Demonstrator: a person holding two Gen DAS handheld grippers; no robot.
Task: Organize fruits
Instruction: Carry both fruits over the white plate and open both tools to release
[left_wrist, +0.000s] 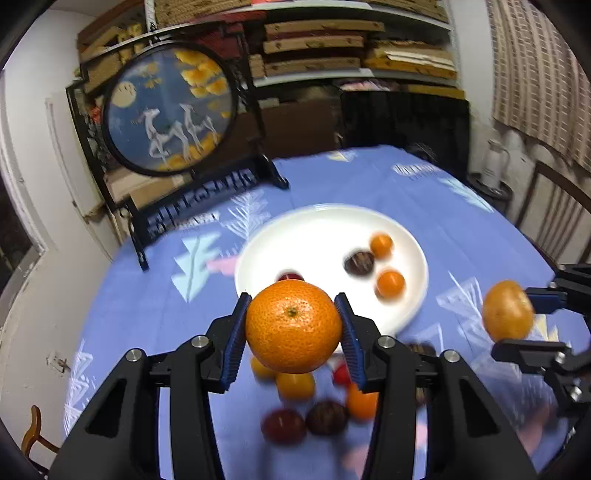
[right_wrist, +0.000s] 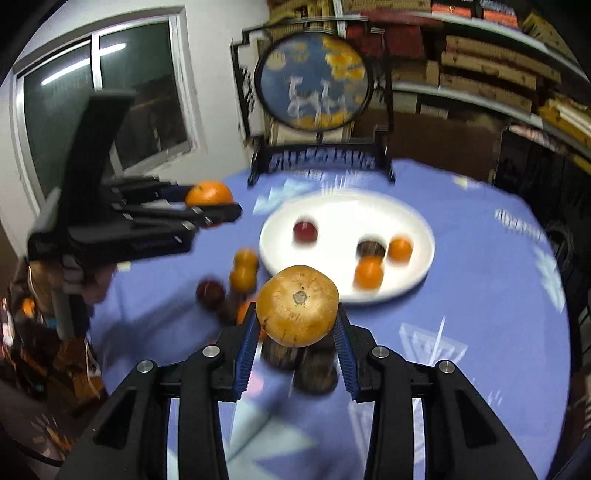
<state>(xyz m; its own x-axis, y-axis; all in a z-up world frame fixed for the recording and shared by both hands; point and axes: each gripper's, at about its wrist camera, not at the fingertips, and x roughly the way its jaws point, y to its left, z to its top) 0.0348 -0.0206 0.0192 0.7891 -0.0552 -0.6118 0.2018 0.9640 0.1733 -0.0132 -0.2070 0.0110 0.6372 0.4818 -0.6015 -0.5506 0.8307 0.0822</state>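
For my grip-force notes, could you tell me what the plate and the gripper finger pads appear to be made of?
Plate: probably glazed ceramic, glossy plain white with a raised rim; melamine can't be excluded. Finger pads: likely rubber or soft plastic, matte blue with fine ribbing.

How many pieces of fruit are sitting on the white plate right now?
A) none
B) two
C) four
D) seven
C: the right wrist view shows the plate holding one red fruit, one dark fruit and two small oranges, four in all.
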